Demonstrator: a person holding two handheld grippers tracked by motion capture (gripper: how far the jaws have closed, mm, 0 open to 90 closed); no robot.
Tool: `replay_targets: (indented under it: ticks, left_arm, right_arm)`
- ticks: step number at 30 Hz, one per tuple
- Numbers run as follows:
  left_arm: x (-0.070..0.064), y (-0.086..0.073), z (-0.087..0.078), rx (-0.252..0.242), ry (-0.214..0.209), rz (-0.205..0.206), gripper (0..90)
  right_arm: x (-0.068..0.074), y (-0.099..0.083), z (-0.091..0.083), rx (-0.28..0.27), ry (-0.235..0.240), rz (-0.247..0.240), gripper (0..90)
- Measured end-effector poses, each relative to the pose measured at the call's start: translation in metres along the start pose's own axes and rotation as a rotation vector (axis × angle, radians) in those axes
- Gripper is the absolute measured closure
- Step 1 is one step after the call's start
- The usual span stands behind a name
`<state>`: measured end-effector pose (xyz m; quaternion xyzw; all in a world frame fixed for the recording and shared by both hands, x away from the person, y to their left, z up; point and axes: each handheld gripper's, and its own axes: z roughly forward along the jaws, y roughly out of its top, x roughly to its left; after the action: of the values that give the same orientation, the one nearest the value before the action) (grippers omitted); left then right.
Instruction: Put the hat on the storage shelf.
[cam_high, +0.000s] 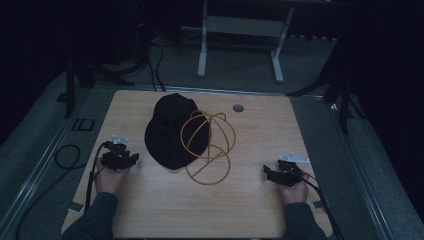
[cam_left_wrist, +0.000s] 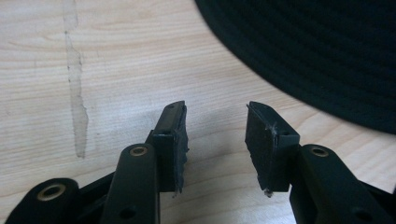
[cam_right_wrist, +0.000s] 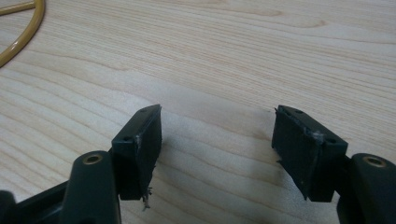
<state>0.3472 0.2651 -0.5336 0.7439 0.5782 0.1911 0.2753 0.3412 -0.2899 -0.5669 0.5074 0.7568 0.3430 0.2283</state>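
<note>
Black hat (cam_high: 172, 131) mid-surface, leaning against yellow wire frame (cam_high: 209, 146), likely form meant to carry it. Left gripper (cam_high: 119, 156) jaws apart, empty, low just beside brim, angled toward it as if lining up grasp. Right gripper (cam_high: 281, 172) jaws apart, empty, well off right, frame loop (cam_right_wrist: 21, 28) ahead. Wooden surface (cam_high: 250, 200) otherwise bare.

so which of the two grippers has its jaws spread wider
The right gripper: the bare wood between its jaws is clearly wider than the gap of the left gripper, which points at the black hat.
</note>
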Motion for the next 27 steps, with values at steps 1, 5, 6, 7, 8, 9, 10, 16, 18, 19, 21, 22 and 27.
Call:
replay_targets:
  ticks: [1, 5, 6, 7, 8, 9, 10, 16, 18, 19, 21, 22, 27]
  left_arm:
    - [-0.001, 0.002, -0.002, 0.006, -0.004, 0.003, 59.3]
    - [-0.006, 0.009, -0.010, 0.030, -0.029, 0.031, 60.2]
    - [-0.006, 0.011, -0.012, 0.035, -0.039, 0.033, 60.5]
    - [-0.007, 0.013, -0.014, 0.036, -0.047, 0.031, 61.0]
    - [-0.007, 0.015, -0.016, 0.038, -0.056, 0.032, 61.3]
    - [-0.007, 0.017, -0.018, 0.044, -0.065, 0.034, 61.7]
    - [-0.007, 0.022, -0.022, 0.060, -0.078, 0.040, 61.7]
    - [-0.009, 0.034, -0.030, 0.111, -0.105, 0.033, 62.0]
    - [-0.011, 0.038, -0.032, 0.122, -0.102, 0.041, 62.0]
    - [-0.011, 0.040, -0.034, 0.130, -0.107, 0.042, 62.0]
    - [-0.012, 0.044, -0.035, 0.143, -0.108, 0.047, 62.0]
    - [-0.013, 0.046, -0.036, 0.149, -0.105, 0.050, 61.9]
    - [-0.016, 0.055, -0.038, 0.177, -0.113, 0.061, 61.1]
  right_arm:
    - [0.000, 0.000, 0.000, 0.000, 0.000, -0.001, 32.8]
    - [0.000, 0.000, 0.000, 0.000, 0.001, 0.000, 32.8]
    - [0.000, 0.000, 0.000, 0.001, 0.001, 0.001, 32.8]
    - [0.000, 0.000, 0.000, 0.000, 0.001, 0.001, 32.8]
    - [0.000, 0.000, 0.000, 0.001, 0.001, 0.001, 32.8]
    - [0.000, 0.000, 0.000, 0.001, 0.001, 0.001, 32.8]
    - [0.000, 0.000, 0.000, 0.000, 0.001, 0.000, 32.8]
    - [0.000, 0.000, 0.000, 0.000, 0.001, 0.000, 32.7]
    - [0.000, 0.000, 0.000, 0.000, 0.001, -0.001, 32.7]
    - [0.000, 0.000, 0.000, 0.000, 0.001, -0.001, 32.7]
    - [0.000, 0.000, 0.000, 0.001, 0.001, 0.001, 32.6]
    - [0.000, 0.000, 0.000, 0.001, 0.001, 0.000, 32.6]
    - [0.000, 0.000, 0.000, 0.001, 0.001, 0.000, 32.6]
